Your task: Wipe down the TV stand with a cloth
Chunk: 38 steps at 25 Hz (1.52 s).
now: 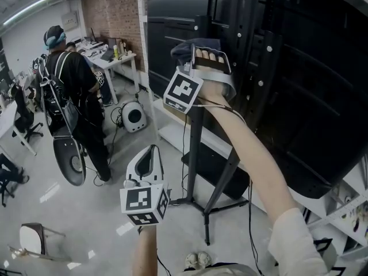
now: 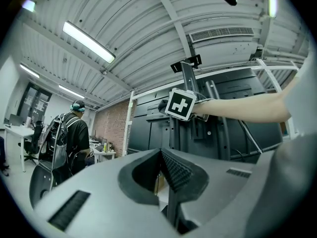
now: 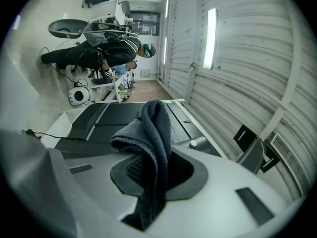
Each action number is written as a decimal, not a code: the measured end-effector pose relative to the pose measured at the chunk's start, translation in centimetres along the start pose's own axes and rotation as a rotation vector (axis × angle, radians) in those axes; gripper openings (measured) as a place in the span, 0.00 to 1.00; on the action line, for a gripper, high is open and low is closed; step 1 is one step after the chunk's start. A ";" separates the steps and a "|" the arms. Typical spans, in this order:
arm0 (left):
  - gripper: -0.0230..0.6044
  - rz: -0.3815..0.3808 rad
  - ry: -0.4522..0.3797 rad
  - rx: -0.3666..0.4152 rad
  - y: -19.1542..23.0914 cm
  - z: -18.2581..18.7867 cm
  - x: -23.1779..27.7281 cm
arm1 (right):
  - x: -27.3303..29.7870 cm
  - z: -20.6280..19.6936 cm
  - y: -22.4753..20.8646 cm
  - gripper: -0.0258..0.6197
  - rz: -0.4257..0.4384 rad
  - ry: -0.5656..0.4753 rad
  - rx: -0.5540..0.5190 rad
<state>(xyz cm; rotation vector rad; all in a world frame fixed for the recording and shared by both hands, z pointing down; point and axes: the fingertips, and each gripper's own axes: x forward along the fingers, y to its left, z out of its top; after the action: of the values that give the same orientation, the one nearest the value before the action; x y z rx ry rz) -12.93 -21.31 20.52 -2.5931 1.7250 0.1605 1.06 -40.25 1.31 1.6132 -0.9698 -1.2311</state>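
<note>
My right gripper (image 1: 198, 59) is raised high against the black TV stand's upright post (image 1: 195, 148), shut on a dark grey cloth (image 1: 192, 48). In the right gripper view the cloth (image 3: 153, 128) hangs folded out of the shut jaws of that gripper (image 3: 156, 170), in front of the black TV panel (image 3: 114, 118). My left gripper (image 1: 150, 154) hangs lower, over the floor and apart from the stand; in its own view the left gripper (image 2: 161, 155) is shut with nothing in it. That view looks up at the post (image 2: 187, 83) and the right gripper's marker cube (image 2: 181, 104).
The large black TV (image 1: 299, 79) fills the right side, and the stand's tripod legs (image 1: 215, 197) spread on the floor. A person with a backpack (image 1: 72, 91) stands at the left near a desk (image 1: 112, 59). A round white device (image 1: 133, 117) and a chair (image 1: 34, 234) are on the floor.
</note>
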 end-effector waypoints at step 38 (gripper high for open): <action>0.06 0.052 0.102 -0.041 1.9 -8.0 -0.6 | -7.1 -0.4 18.4 0.13 0.239 -0.108 0.071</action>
<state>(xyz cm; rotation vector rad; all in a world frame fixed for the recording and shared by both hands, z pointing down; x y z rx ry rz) -14.30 -22.04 28.60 -2.6301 1.8424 0.0667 -1.43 -39.57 20.85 1.4476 -1.2484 -1.1386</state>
